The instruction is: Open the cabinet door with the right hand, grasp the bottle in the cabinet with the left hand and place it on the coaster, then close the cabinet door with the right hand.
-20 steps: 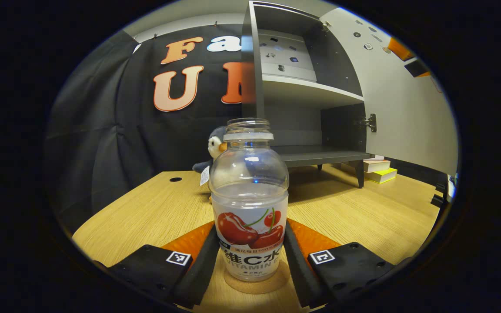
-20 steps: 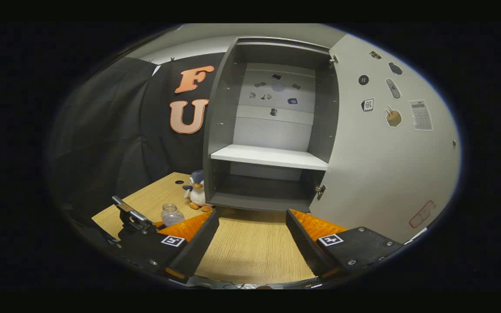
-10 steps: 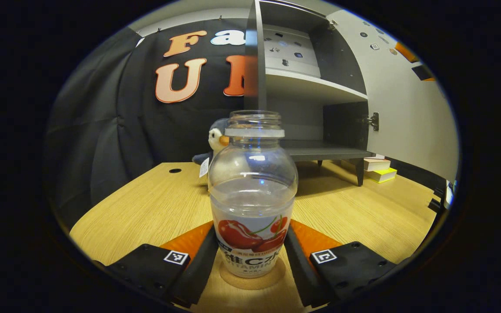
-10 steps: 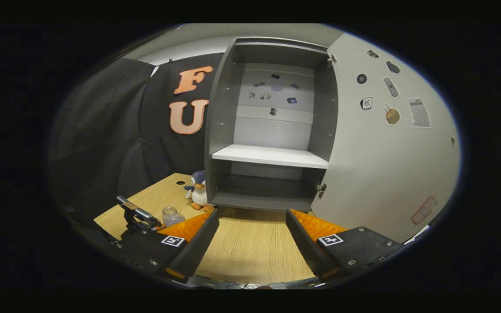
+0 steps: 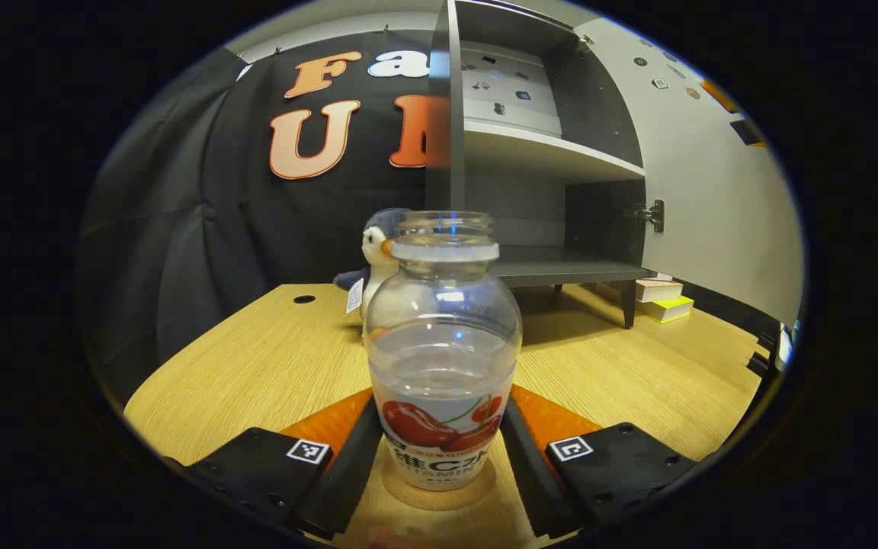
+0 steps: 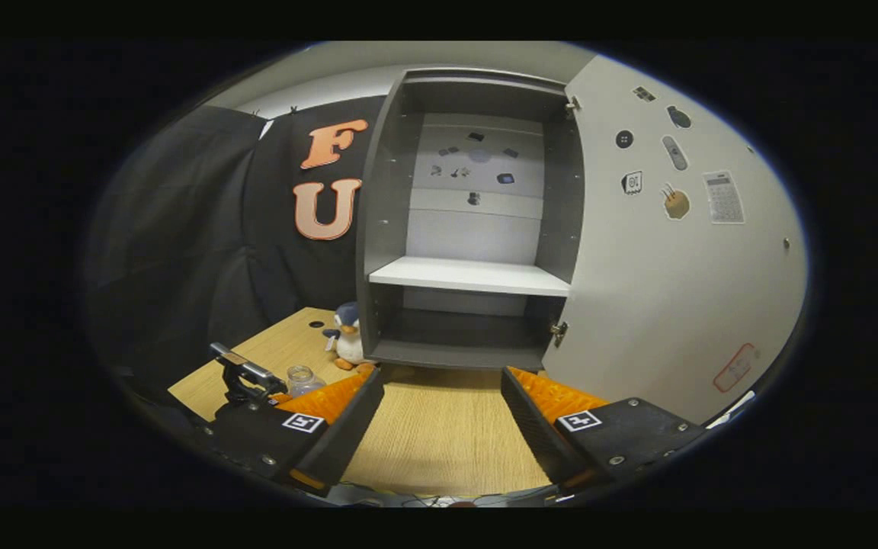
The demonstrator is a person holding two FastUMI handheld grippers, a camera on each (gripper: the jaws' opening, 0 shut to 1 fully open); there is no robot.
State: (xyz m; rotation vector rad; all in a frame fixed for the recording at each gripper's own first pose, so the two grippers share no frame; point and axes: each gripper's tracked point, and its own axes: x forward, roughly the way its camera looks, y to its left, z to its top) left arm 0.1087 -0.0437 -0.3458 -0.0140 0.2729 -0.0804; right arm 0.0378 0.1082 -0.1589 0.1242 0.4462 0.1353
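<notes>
Two steps look done: door stands open, bottle sits upright on the coaster, in front of the cabinet. Your left gripper flanks the bottle low down; can't tell if the fingers press or have let go. Next: free it, back straight off w/o tipping. Right gripper is spread, holding nothing, facing the cabinet; then swing the door shut. Coaster mostly hidden under the bottle; door's far edge cut off.

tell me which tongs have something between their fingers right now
The left tongs: the bottle stands on the coaster between their fingers. The right tongs hang open over bare table.
</notes>
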